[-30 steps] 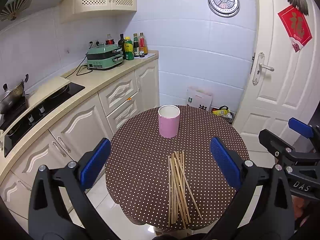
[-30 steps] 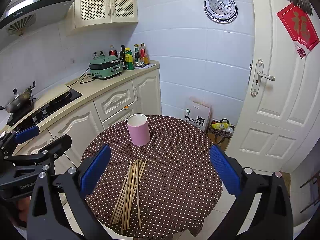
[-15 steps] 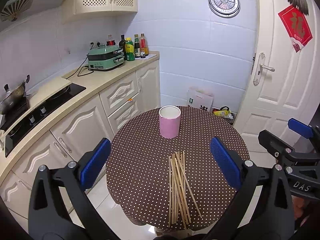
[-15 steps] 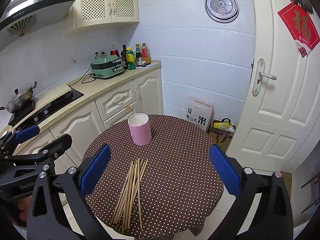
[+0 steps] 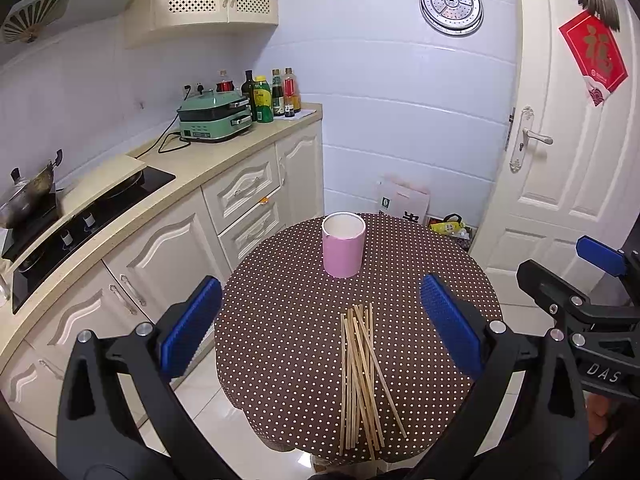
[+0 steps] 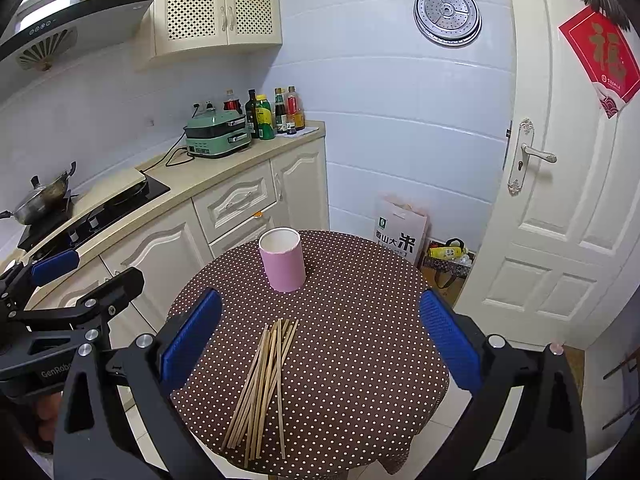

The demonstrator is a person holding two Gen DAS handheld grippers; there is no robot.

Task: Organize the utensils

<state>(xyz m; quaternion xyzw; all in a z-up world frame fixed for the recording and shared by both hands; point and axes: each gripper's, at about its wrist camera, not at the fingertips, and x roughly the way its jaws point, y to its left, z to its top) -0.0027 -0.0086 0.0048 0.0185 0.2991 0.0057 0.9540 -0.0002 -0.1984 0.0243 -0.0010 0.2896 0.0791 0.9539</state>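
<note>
Kitchen cabinets and a white door frame a round table (image 5: 280,360) under a brown polka-dot cloth. At the lower centre of the left wrist view lies a loose bundle of wooden chopsticks (image 5: 360,376), some crossing one another; above them, mid-frame, a pink holder (image 5: 343,249) stands upright and empty. The left gripper (image 5: 320,328) and right gripper (image 6: 316,336) both hang above the table, jaws spread wide, holding nothing. The sticks look light, stiff and thin, likely to roll or slip, so pinching a few near mid-length seems steadiest. The holder looks light enough to tip if knocked.
</note>
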